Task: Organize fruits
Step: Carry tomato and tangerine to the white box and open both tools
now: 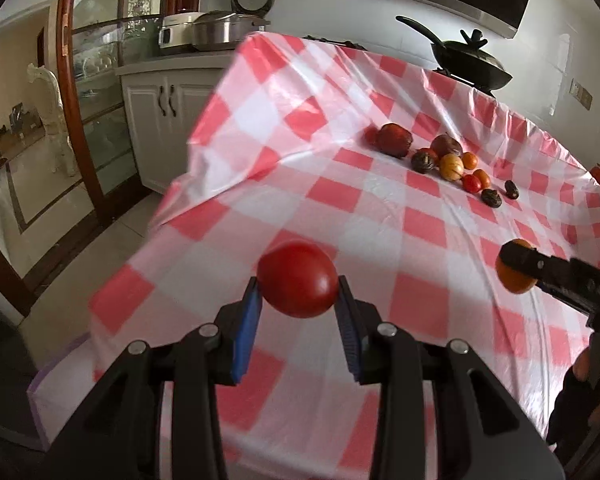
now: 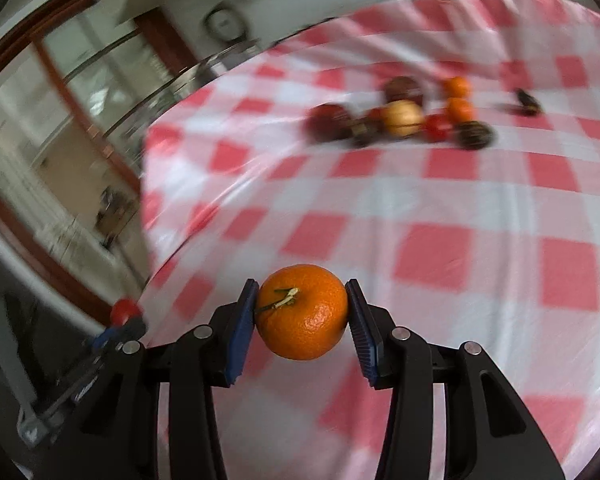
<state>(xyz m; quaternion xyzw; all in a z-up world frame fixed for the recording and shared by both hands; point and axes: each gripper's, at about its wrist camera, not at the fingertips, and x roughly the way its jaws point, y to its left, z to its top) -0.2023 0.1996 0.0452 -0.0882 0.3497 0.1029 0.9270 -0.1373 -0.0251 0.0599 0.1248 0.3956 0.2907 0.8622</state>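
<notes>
My left gripper (image 1: 298, 294) pinches a red tomato (image 1: 298, 278) between its blue pads (image 1: 246, 320), one pad pressed on each side; the tomato hangs above the red-and-white checked tablecloth (image 1: 420, 240), near its left front part. My right gripper (image 2: 302, 314) clamps a mandarin (image 2: 302, 312) the same way, stem and a scrap of green turned towards the camera; it too is held over the cloth, clear of it. From the left wrist view the right gripper's black finger crosses that mandarin at the right edge; from the right wrist view the tomato shows small and blurred at the lower left. Further back on the cloth lies the cluster of remaining fruit (image 1: 440, 156): dark wrinkled ones, a yellowish one, small red and orange ones, close together, some touching; one dark piece (image 1: 511, 189) lies just apart to the right. Behind the table stands a black wok (image 1: 470, 62); to the left, a steel pot (image 1: 224, 30) on a white cabinet (image 1: 156, 120).
</notes>
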